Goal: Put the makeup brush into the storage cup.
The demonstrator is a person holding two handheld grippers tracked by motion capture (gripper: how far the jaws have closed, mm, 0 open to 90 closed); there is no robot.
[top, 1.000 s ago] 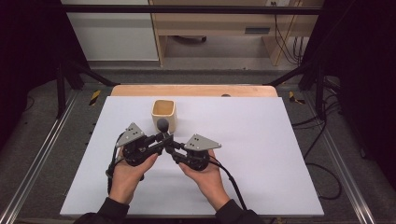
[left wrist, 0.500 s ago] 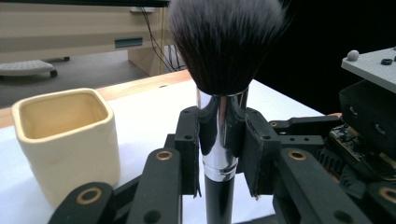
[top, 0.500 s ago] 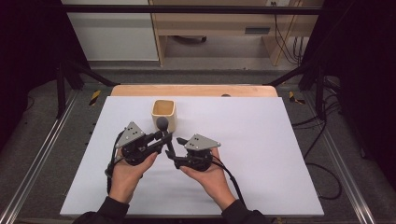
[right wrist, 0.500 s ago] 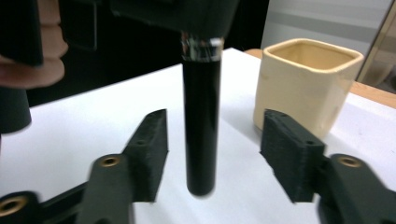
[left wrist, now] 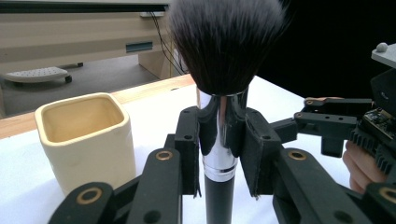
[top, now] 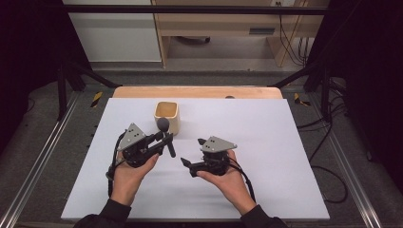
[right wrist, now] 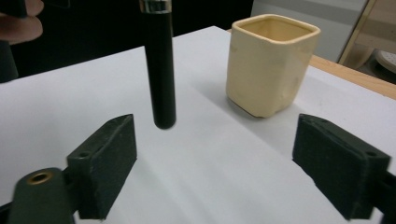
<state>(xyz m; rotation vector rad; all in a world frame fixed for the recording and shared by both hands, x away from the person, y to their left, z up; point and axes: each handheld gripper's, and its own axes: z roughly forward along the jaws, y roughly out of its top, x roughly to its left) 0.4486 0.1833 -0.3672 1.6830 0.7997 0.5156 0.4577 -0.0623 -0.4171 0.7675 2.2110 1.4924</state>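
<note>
Gripping a makeup brush point(left wrist: 223, 93) by its silver ferrule, the left gripper point(top: 161, 141) holds the tool upright above the white bench point(top: 285, 142), its two black fingers point(left wrist: 189, 149) closed hard against the metal on either side. The dark bristle head stands above the fingertips and the black handle hangs down below them; in the right gripper view the handle's blunt end point(right wrist: 163, 120) hovers clear of the bench surface. A cream square cup point(top: 167, 117) stands on the bench just beyond the left gripper's fingers, near the brush head but apart from it; seen from the left gripper, the cup point(left wrist: 84, 140) sits to the left of the fingers, open mouth up.

The right gripper point(top: 191, 154) is held off to the side of the brush, its fingers point(right wrist: 105, 163) spread wide with nothing between them. From its own camera the brush handle point(right wrist: 159, 65) lies just past the left finger and the cup point(right wrist: 268, 63) farther out, between the two fingers' lines. Whether this gripper rests on the bench or floats slightly above it is hard to judge from overhead. A hand wraps each gripper from below, dark sleeves at the wrists.
</note>
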